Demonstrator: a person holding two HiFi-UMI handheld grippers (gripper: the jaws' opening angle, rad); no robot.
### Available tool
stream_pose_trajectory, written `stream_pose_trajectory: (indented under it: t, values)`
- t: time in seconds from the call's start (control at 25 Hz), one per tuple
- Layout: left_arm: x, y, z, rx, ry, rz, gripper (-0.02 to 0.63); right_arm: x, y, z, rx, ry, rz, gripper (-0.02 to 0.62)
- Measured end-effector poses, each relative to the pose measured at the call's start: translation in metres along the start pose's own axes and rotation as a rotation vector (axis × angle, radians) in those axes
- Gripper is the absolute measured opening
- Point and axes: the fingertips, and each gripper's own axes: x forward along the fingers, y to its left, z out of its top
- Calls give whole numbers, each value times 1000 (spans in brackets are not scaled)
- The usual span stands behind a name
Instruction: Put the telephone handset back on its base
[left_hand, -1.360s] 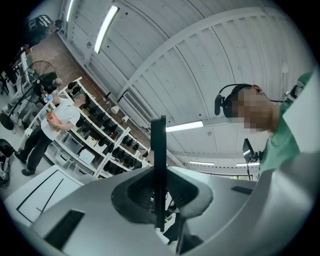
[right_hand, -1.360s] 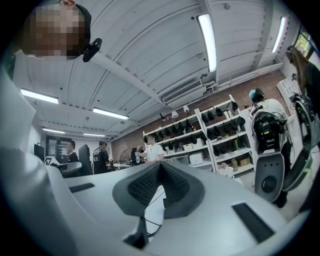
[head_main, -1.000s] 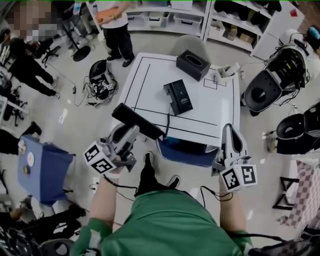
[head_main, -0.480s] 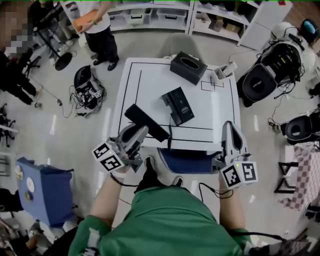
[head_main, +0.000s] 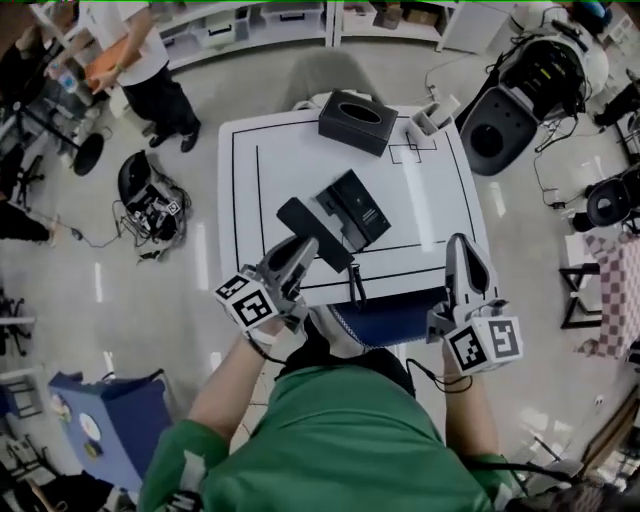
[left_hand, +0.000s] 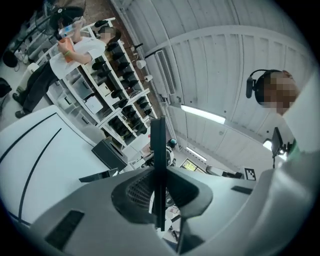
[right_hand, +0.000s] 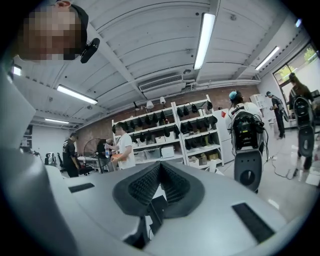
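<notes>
The black telephone handset (head_main: 313, 232) hangs just above the white table (head_main: 262, 170), with my left gripper (head_main: 303, 247) shut on its near end. Its far end reaches the left edge of the black base (head_main: 356, 206), which lies in the middle of the table. A dark cord (head_main: 353, 285) runs from the handset over the table's front edge. In the left gripper view the handset (left_hand: 158, 145) stands edge-on between the pads of the left gripper (left_hand: 159, 189). My right gripper (head_main: 463, 245) hovers at the table's front right edge. Its pads meet with nothing between them in the right gripper view (right_hand: 160, 172).
A black tissue box (head_main: 357, 121) and a small white holder (head_main: 432, 117) stand at the table's far edge. A blue seat (head_main: 385, 320) sits under the front edge. Robot bases (head_main: 505, 125) stand to the right, a person in a white shirt (head_main: 135, 55) at the far left.
My left gripper has carried the handset rightward and lower, from beyond the table's front left corner to just beside the base. The right gripper has shifted only slightly.
</notes>
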Motion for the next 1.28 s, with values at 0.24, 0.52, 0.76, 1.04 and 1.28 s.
stream_pose_trajectory:
  t: [0.24, 0.52, 0.76, 1.04, 1.28]
  values:
    - [27, 35, -27, -83, 79, 9, 80, -1, -10, -27, 35, 47, -73, 23]
    - [56, 53, -50, -136, 95, 32, 80, 9, -35, -39, 85, 78, -75, 23]
    - [74, 76, -74, -189, 105, 68, 80, 13, -56, -58, 128, 114, -63, 23]
    - [85, 101, -101, -185, 155, 121, 80, 12, -76, -83, 193, 157, -65, 23]
    - [90, 112, -108, -200, 152, 132, 80, 11, -86, -93, 213, 179, -74, 23]
